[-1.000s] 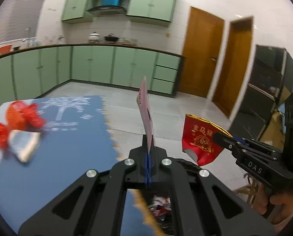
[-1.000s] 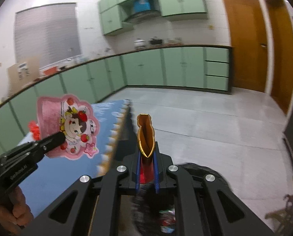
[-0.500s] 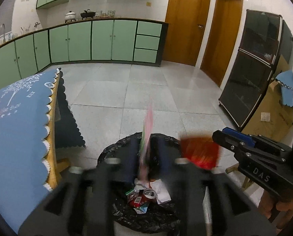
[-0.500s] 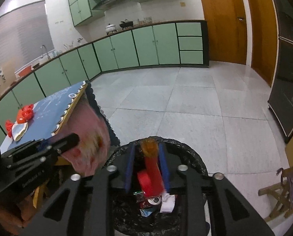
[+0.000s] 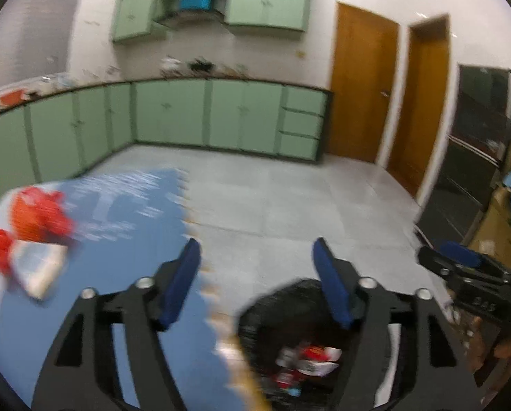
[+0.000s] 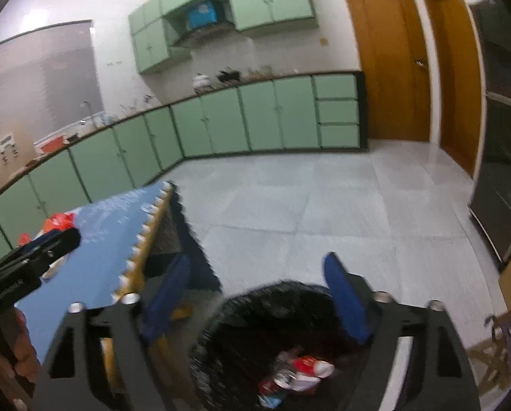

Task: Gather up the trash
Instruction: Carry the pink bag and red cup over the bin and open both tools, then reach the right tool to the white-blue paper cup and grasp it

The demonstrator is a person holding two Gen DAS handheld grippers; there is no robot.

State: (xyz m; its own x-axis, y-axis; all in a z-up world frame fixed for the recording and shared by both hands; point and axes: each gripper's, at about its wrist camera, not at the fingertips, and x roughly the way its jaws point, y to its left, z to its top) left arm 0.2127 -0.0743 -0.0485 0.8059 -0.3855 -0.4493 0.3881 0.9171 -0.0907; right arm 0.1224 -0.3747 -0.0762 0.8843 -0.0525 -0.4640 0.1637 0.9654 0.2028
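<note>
Green cabinets (image 5: 221, 116) line the kitchen wall beyond a grey tiled floor. From the left wrist view, the left tongs (image 5: 257, 279) have just been opening and stand wide with nothing between them, above the black-lined trash bin (image 5: 289, 311); wrappers (image 5: 310, 359) lie inside it. Left of the bin, red trash (image 5: 33, 219) sits on the blue-covered counter (image 5: 94, 274).

From the right wrist view, the right tongs (image 6: 255, 294) have likewise just been opening, empty, over the trash bin (image 6: 255, 322).
</note>
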